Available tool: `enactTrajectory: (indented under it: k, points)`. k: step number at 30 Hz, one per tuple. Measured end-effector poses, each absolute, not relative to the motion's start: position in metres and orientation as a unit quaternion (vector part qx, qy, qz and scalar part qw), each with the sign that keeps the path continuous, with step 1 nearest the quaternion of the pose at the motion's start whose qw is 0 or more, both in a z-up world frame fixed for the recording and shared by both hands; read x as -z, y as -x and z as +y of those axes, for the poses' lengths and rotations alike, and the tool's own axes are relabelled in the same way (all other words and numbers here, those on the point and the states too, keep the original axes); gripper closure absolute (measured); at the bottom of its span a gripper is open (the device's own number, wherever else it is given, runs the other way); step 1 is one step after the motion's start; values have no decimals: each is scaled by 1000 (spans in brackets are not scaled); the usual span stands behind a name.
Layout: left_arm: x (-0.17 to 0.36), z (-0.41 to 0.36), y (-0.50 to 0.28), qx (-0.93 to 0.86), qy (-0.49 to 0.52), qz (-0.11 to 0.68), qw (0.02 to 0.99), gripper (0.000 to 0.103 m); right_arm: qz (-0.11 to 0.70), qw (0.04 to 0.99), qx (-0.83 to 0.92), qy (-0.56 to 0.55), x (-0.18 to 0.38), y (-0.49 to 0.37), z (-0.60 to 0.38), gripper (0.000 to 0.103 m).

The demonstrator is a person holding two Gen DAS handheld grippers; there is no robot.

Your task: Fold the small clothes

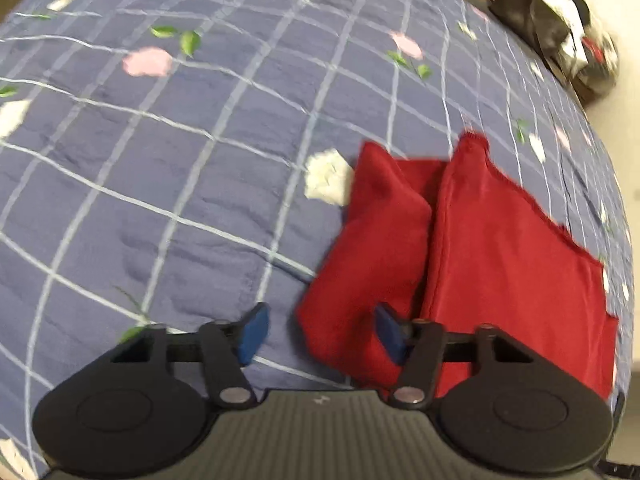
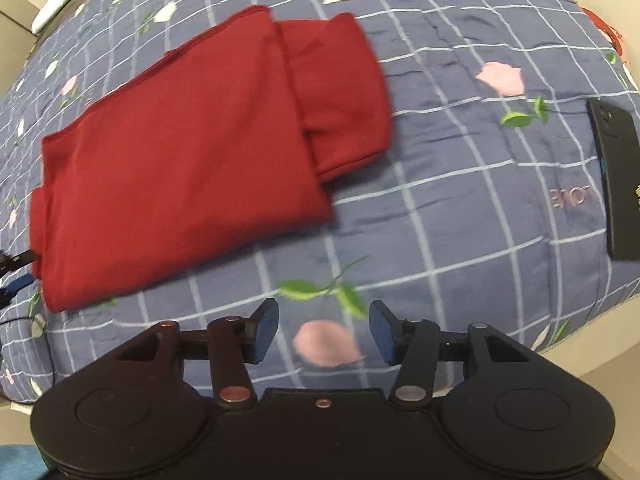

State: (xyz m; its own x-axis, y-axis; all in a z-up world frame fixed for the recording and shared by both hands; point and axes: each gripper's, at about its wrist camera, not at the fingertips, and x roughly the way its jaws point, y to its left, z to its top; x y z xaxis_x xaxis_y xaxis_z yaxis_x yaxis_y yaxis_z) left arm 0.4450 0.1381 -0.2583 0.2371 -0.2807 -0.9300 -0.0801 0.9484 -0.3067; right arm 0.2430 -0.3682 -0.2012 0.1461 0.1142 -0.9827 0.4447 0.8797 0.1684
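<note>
Red garment (image 2: 180, 152): folded, lying flat on the blue bedspread (image 2: 460, 208); in the right wrist view it sits up and to the left of the gripper, with a smaller folded part sticking out from under the upper layer on its right side. In the left wrist view the garment (image 1: 480, 260) lies to the right, showing 2 folded sections side by side.
Left gripper (image 1: 320, 332): released, its jaws spread wide with nothing between them; the right blue pad (image 1: 390, 334) overlaps the near edge of the red cloth in the view, and whether it touches cannot be told.
Right gripper (image 2: 324, 330): released, jaws apart and holding nothing, over bare bedspread just beside the garment's near edge, above a pink flower print (image 2: 326, 342).
Bedspread: blue with a pale grid and printed pink and white flowers and green leaves.
Black phone (image 2: 618, 184): lies flat on the bedspread, well apart from the garment, at the right edge of the right wrist view.
Dark bag (image 1: 560, 28): blurred, beyond the far right corner of the bed in the left wrist view.
</note>
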Motion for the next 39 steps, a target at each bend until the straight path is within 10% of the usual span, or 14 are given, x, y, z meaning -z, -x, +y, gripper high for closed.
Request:
enactTrajectory:
  k: [2,4,13,30,33,35,39]
  points:
    - [266,136,-447,78,144,635,755,89,643,726,113,-218,199,-242,-358,48]
    - [262,140,-445,72,163,628,757,94,641,727,112,-219,196,-241,-349,48]
    - [261,174,-398,-29,349,591,726,96,630,731,118,-236,190,-235,-313,47]
    - [249,214,-396,-10,288,623,727,93,614,743,125,-236,185,-224,-267,42]
    - [248,214,-389,-5,263,631,730,70,614,746,125,-226,185,-229,-261,31]
    - [245,211,-383,1,262,630,731,35,613,750,121,-217,186,-234,-257,22]
    - [243,192,-373,16,260,630,732,14,620,754,117,-185,193,-250,-248,11]
